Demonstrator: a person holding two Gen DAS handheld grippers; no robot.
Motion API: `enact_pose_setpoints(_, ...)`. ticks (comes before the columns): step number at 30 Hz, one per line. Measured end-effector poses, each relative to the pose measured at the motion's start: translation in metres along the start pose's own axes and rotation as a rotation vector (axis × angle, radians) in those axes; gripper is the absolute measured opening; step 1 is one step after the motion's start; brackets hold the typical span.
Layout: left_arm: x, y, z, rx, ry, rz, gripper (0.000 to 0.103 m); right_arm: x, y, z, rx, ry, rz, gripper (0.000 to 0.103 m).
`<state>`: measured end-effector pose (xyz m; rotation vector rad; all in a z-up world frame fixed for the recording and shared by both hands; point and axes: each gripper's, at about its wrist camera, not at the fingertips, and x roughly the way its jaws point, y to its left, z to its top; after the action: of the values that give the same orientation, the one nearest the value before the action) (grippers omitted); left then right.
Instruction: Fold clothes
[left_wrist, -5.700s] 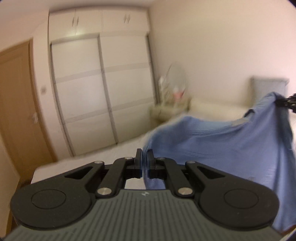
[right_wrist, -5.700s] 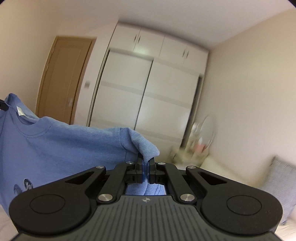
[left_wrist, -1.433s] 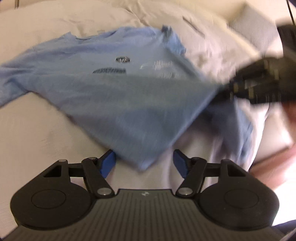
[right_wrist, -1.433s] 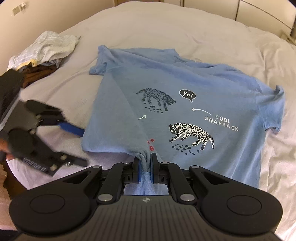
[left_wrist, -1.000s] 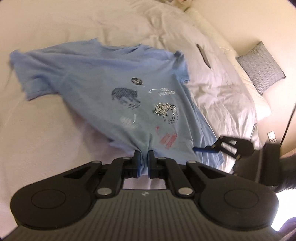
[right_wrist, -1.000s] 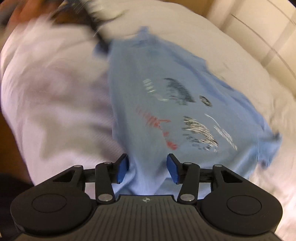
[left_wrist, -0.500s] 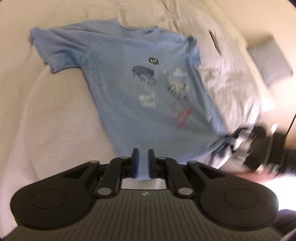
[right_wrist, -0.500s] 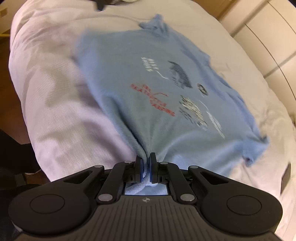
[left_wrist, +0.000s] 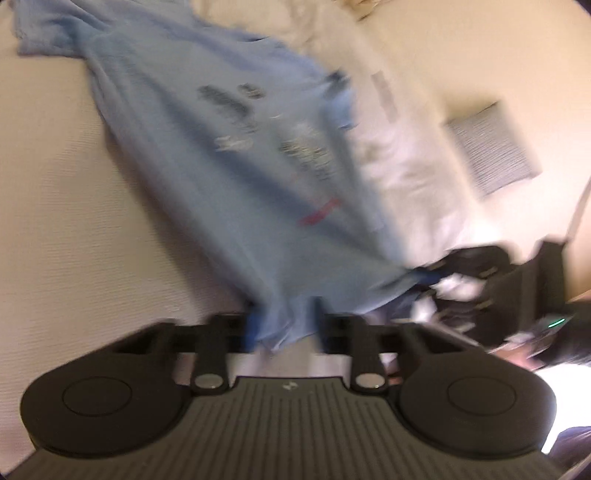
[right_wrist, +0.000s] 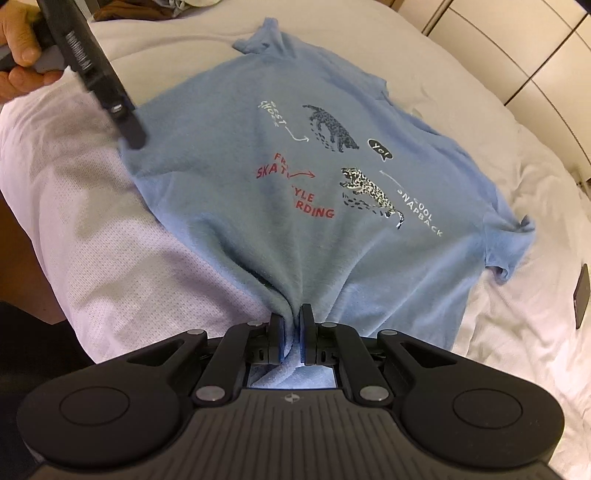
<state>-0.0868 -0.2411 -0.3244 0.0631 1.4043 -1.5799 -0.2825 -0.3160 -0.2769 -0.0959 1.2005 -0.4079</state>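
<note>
- The blue T-shirt (right_wrist: 332, 258) lies print side up on the white bed (right_wrist: 110, 258), with its collar at the far end and its hem at the near edge.
- The right gripper (right_wrist: 291, 314) is pressed together on the hem. A bunch of blue cloth is pinched between its pads, and creases fan out from that spot.
- The left gripper (left_wrist: 284, 317) is closing. In its own blurred view the pads stand apart on either side of the hem's corner, with the cloth hanging between them.
- In the right wrist view, the left gripper's tip meets the shirt's far hem corner at the left, and a hand (right_wrist: 18, 37) grips its handle.
- Print, black speech bubble: "yo!".
- Print, white letters beside the lower leopard: "COOL SNAPBACK", with a white arrow above.
- Print, red letters, partly lost in a fold: "FR", "SKAT", "YLE", "RDING", with a red arrow.
- Print, small white words beside the upper leopard: too small to read with certainty.
- Two spotted leopards are printed, one dark and one pale.
- White lettering runs along the side of the left gripper; it is not legible.
- A dark flat object (right_wrist: 581, 295) lies on the bed to the right of the shirt, apart from it.
- A grey pillow (left_wrist: 491, 147) rests at the bed's far side.
- Pale wardrobe doors (right_wrist: 517, 55) stand beyond the bed.
</note>
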Motion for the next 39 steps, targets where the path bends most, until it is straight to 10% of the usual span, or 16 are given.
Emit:
enact_pose_setpoints(7,-0.053,-0.010,0.020,0.000,0.101,-0.006,0.001,-0.001,0.016,-0.003,-0.148,0.007,0.021,0.007)
enact_pose_setpoints(15,-0.139,0.006,0.048,-0.072,-0.018,0.099,0.004,-0.005,0.027,0.001,-0.150,-0.003,0.062,0.006)
enact_pose_setpoints(19,-0.105,0.007,0.026,-0.022,0.043,0.160,0.032,-0.001,0.031,-0.002,-0.171,0.004,0.031,0.022)
enact_pose_setpoints(26,-0.027,0.001,-0.015,0.113,0.219,0.205,0.034,-0.024,0.057,0.009,-0.183,-0.066,0.057,0.038)
enact_pose_setpoints(30,-0.018,0.000,0.000,0.022,0.201,0.137,0.014,-0.016,0.086,0.018,-0.254,-0.103,0.071,0.051)
enact_pose_setpoints(35,-0.035,0.009,0.049,-0.127,0.047,0.045,0.014,0.008,0.088,0.036,-0.339,-0.120,0.074,0.043)
enact_pose_setpoints(39,-0.045,0.010,0.081,-0.163,-0.065,0.032,0.032,0.019,0.038,0.061,-0.154,-0.067,0.156,0.014)
